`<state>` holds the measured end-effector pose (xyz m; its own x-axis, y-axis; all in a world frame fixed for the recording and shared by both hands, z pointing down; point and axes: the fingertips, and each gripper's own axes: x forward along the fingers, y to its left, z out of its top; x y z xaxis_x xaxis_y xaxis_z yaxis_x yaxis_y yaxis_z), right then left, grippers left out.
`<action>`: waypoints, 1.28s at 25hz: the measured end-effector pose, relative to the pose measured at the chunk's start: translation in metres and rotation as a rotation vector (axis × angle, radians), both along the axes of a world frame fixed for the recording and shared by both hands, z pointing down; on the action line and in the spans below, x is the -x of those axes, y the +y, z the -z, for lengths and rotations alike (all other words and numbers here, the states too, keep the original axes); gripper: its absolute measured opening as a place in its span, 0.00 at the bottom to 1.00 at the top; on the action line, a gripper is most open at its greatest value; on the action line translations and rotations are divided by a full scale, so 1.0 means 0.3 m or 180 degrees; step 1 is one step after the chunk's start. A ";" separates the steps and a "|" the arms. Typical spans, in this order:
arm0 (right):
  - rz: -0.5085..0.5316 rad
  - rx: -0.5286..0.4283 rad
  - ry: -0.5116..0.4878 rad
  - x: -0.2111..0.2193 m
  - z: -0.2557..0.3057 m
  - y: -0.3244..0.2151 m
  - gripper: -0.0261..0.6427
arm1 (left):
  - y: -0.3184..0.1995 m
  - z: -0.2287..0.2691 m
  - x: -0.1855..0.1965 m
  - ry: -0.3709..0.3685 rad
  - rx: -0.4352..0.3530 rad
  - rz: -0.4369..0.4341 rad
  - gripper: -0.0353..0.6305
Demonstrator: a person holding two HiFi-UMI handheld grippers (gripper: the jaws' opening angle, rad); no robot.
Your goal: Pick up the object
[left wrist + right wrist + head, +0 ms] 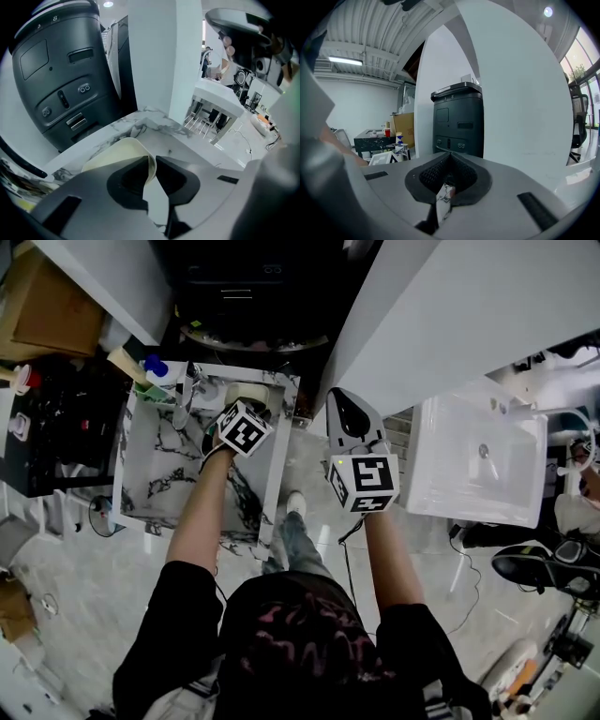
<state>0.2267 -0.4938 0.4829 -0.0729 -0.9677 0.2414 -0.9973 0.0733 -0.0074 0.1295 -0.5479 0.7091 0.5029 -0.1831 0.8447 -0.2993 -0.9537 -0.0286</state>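
Being pinched by its thin wall in the nearly closed left tongs (152, 160), the cream object (117, 152) could be bent or dropped at lifting — right tongs (449, 161) closed, empty

Layout as seen from the head view. A table (155, 456) stands ahead of the person, left of a broad column (422, 324). A ring-shaped object (248, 392) lies on the table near its far edge. Beyond that edge stands a tall machine (239, 296), beside the column. A bottle (155, 367) stands at the table's far left corner. Left of the table is a side table (52, 437), with a cardboard box (42, 310) behind it. Right of the column, a basin (469, 465) sits well apart from the table. The left gripper (242, 409) is above the table's far edge with the ring's wall between its jaws. The right gripper (342, 401) is off the table's right edge, before the column.
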 end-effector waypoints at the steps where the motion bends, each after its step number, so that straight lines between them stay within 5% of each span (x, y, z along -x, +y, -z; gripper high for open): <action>1: 0.0003 0.0002 0.0003 0.001 0.000 0.000 0.06 | 0.001 -0.001 0.000 -0.0004 -0.0004 -0.0007 0.14; 15: 0.0014 -0.0089 -0.0014 0.032 0.062 0.031 0.06 | 0.029 0.149 0.011 0.0349 -0.0208 0.0165 0.12; 32: -0.0019 -0.0351 -0.0018 0.144 0.227 0.196 0.06 | 0.257 0.698 0.055 0.1334 -0.0857 0.0377 0.11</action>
